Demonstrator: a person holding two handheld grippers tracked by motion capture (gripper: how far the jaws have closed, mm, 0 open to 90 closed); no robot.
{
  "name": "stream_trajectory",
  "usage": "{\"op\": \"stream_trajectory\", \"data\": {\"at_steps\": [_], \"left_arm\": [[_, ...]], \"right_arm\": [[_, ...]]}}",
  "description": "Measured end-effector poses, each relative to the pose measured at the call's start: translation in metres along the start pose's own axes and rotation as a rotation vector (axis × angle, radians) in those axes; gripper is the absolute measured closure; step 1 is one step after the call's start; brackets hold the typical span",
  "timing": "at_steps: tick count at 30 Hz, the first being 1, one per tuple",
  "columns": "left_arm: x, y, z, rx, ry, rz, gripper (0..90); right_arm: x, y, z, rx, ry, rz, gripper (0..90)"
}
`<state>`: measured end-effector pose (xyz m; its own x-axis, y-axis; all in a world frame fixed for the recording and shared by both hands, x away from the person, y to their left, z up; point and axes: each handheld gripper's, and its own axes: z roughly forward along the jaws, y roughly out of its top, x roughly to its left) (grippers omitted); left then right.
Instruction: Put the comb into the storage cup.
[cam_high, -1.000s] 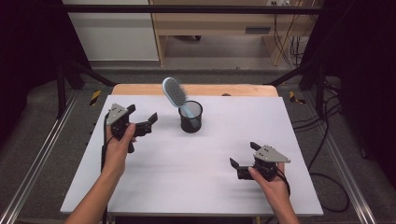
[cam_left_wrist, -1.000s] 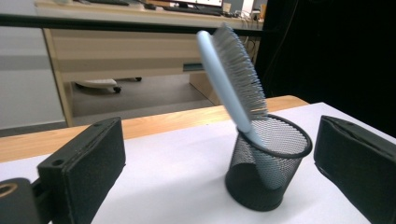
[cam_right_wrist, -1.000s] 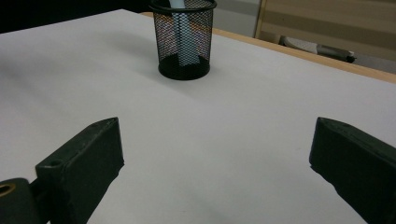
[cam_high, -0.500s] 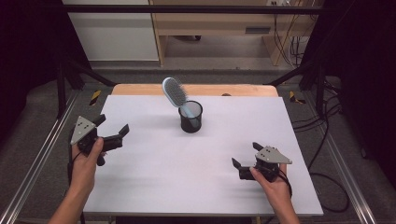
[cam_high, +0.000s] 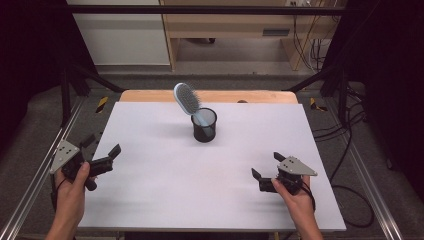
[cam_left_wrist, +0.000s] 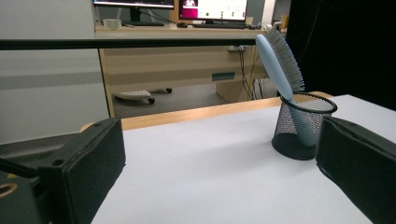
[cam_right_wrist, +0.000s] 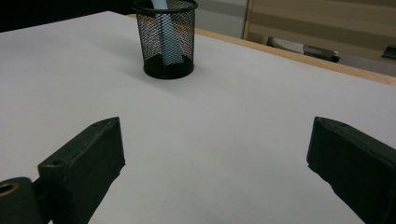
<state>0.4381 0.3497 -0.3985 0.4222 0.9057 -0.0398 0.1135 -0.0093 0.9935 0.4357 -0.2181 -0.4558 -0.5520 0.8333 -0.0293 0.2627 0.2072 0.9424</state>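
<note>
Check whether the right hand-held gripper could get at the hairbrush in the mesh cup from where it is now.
Probably yes. The right hand-held gripper is open and holds nothing, and bare table lies between it and the mesh cup. The hairbrush leans out above the rim, so its head is exposed.

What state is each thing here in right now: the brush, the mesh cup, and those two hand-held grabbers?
Hairbrush: standing handle-down in the cup, head leaning out over the rim, bristles facing the table's far right.
Mesh cup: upright on the white table, holding the hairbrush.
Left gripper: fingers open, holding nothing, at the table's left edge.
Right gripper: fingers open, holding nothing, near the table's right front.
</note>
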Motion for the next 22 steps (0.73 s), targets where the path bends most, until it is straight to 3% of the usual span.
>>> {"op": "stream_trajectory", "data": {"at_steps": [5,8,12,14,20,22], "left_arm": [[0.003,-0.008,-0.005,-0.011,-0.005,-0.023,1.5],[-0.001,-0.011,-0.007,-0.002,-0.010,-0.004,1.6],[-0.008,-0.019,-0.007,-0.014,-0.025,-0.061,1.6],[-0.012,-0.023,-0.006,-0.019,-0.027,-0.065,1.6],[-0.025,-0.037,-0.001,0.017,-0.039,-0.037,2.7],[-0.028,-0.040,-0.002,0.007,-0.051,-0.040,2.8]], "right_arm": [[-0.006,-0.001,-0.005,-0.021,-0.017,0.011,4.2],[-0.011,-0.002,-0.009,-0.052,-0.035,0.019,3.5],[-0.019,-0.004,-0.015,-0.101,-0.041,0.060,3.4],[-0.023,-0.006,-0.017,-0.120,-0.041,0.077,3.3],[-0.026,-0.008,-0.019,-0.122,-0.036,0.082,3.2],[-0.025,-0.007,-0.018,-0.121,-0.036,0.083,3.2]]}}
